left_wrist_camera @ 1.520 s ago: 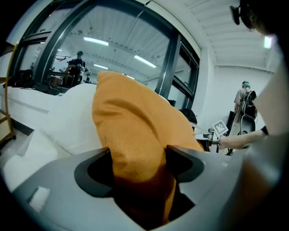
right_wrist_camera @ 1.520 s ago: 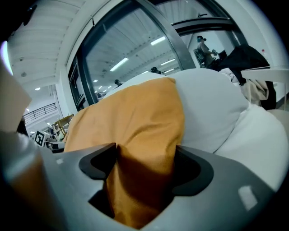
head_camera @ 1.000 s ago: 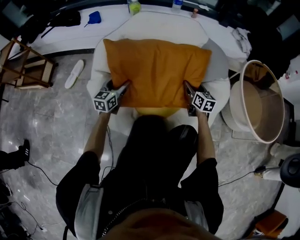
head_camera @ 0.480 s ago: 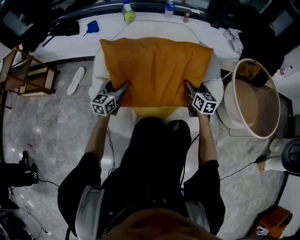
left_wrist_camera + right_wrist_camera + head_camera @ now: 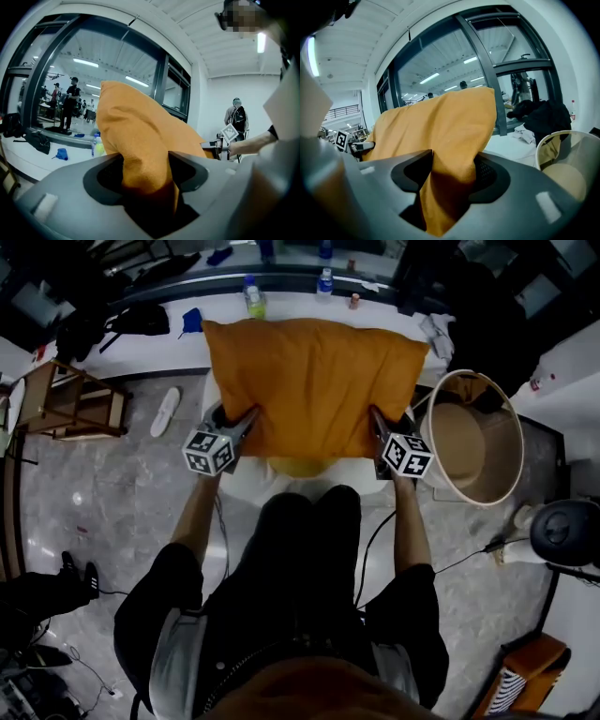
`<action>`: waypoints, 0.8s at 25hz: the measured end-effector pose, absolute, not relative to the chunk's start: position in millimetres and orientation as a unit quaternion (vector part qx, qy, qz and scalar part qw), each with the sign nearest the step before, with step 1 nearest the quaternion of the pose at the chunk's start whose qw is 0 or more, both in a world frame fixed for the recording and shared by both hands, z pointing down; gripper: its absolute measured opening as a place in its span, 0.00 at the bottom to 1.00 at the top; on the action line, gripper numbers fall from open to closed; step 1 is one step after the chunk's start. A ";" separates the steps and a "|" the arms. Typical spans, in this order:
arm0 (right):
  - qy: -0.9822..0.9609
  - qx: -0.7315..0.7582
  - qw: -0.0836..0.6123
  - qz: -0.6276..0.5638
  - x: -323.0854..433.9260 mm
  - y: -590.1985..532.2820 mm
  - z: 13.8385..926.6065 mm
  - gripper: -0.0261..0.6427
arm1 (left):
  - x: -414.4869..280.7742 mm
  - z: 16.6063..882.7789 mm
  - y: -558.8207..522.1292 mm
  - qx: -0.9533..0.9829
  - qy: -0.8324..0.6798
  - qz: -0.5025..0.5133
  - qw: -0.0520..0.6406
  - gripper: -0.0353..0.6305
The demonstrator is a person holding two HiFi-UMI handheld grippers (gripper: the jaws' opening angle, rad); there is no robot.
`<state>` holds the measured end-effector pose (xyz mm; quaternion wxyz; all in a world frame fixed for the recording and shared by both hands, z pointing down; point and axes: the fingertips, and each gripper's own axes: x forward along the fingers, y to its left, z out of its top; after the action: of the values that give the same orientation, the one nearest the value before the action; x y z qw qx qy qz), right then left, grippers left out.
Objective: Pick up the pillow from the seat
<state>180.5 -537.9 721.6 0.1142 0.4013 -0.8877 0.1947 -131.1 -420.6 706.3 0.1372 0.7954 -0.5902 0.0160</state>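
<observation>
The orange pillow hangs between both grippers, lifted above the white seat. My left gripper is shut on the pillow's near left corner, and the fabric bunches between its pads. My right gripper holds the near right corner; its jaws are closing, squeezing a fold of the pillow between them. The pillow fills the middle of the left gripper view. A yellow cushion shows under the pillow's near edge. Most of the seat is hidden by the pillow.
A round beige basket stands close on the right. A wooden rack and a white slipper are on the grey floor at left. Bottles stand on the white ledge behind the seat. Cables trail across the floor near my legs.
The pillow has risen off the seat with both grippers still on its corners. It now covers the seat back and reaches the ledge.
</observation>
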 end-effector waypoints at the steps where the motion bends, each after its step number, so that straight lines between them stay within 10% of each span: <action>1: -0.887 0.403 0.114 0.194 181.8 -536.3 702.0 0.38 | -129.8 687.2 -419.8 0.795 -0.590 0.017 0.137 0.49; 20: -0.871 0.437 0.099 0.200 199.3 -451.4 425.0 0.36 | -116.8 404.8 -343.4 0.800 -0.585 0.032 0.134 0.49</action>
<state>199.3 -451.4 425.0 0.0988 0.4374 -0.8711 0.2005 -116.8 -343.4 404.8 0.1336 0.7997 -0.5845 0.0320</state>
